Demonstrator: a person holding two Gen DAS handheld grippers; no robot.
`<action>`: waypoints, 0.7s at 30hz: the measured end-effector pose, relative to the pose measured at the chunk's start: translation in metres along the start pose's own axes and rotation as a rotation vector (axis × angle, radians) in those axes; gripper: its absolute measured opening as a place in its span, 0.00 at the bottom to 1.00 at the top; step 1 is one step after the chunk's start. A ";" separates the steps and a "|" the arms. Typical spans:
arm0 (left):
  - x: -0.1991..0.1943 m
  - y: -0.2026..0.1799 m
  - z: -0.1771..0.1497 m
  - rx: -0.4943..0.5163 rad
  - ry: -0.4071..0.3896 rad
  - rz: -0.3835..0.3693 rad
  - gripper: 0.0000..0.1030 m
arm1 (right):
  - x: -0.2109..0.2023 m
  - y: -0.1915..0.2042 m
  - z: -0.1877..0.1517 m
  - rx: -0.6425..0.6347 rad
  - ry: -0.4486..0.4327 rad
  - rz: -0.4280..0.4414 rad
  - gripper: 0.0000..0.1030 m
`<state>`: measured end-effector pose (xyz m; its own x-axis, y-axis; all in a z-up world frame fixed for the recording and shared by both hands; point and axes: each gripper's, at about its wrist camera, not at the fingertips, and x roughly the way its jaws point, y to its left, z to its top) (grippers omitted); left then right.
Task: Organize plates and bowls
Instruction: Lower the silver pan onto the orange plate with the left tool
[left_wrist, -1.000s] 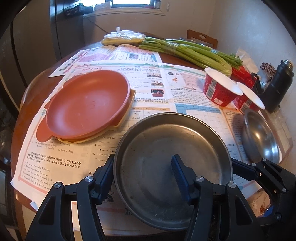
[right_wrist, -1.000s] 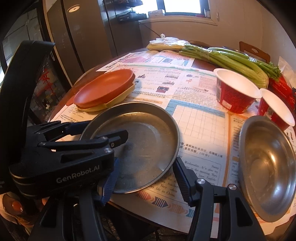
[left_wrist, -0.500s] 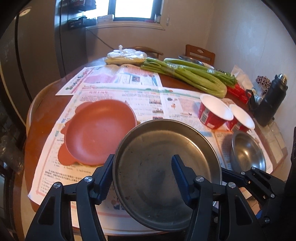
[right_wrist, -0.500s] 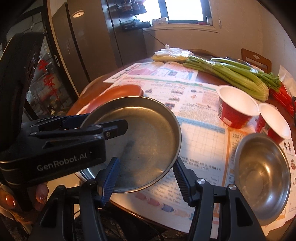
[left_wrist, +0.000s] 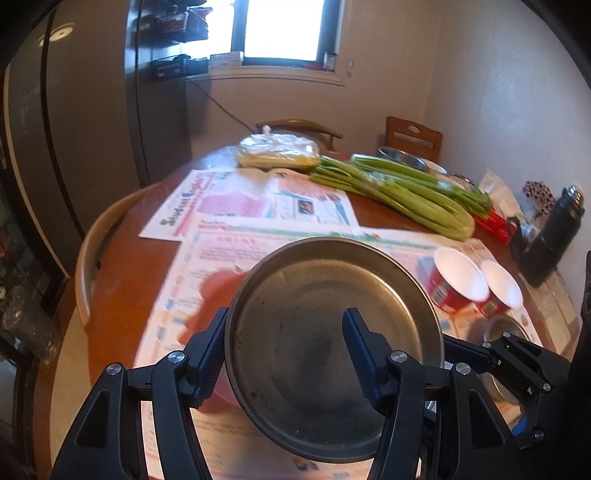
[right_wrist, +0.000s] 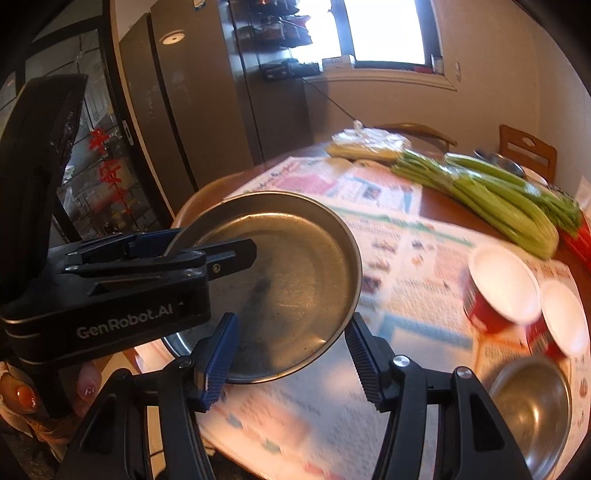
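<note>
A round steel plate (left_wrist: 314, 350) hangs in the air above the newspaper-covered table, held from both sides. My left gripper (left_wrist: 284, 321) is shut on its left rim, one finger outside and one over the inside. My right gripper (right_wrist: 291, 321) is shut on the right rim of the plate (right_wrist: 288, 280) in the same way. In the right wrist view the left gripper (right_wrist: 207, 251) clamps the far rim. Red plates (left_wrist: 218, 291) lie on the table below, mostly hidden by the steel plate. A small steel bowl (right_wrist: 532, 402) sits at the right.
Two red cups (left_wrist: 458, 280) with white insides stand right of the plate. Behind them lie celery (left_wrist: 413, 192), a bagged yellow bundle (left_wrist: 277, 151) and a black bottle (left_wrist: 554, 240). Another steel bowl (left_wrist: 402, 155) sits at the far edge by a chair. A hand's fingers (right_wrist: 22, 395) hold the left gripper.
Both grippers have risen with the steel plate, lifting it off the newspaper and carrying it left over the red plates. The table looks farther away.
</note>
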<state>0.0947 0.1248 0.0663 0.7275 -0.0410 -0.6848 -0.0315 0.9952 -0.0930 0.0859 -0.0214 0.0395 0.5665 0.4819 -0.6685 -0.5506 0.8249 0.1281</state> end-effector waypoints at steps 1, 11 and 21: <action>0.002 0.004 0.004 -0.002 0.000 0.007 0.60 | 0.004 0.002 0.006 0.001 -0.001 0.006 0.58; 0.041 0.034 0.007 -0.048 0.068 0.014 0.60 | 0.044 0.005 0.027 0.011 0.036 0.030 0.58; 0.069 0.043 -0.005 -0.062 0.127 0.016 0.60 | 0.074 0.000 0.019 0.034 0.103 0.042 0.58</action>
<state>0.1401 0.1639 0.0115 0.6339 -0.0400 -0.7724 -0.0878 0.9885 -0.1233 0.1399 0.0201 0.0040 0.4761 0.4846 -0.7338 -0.5502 0.8151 0.1813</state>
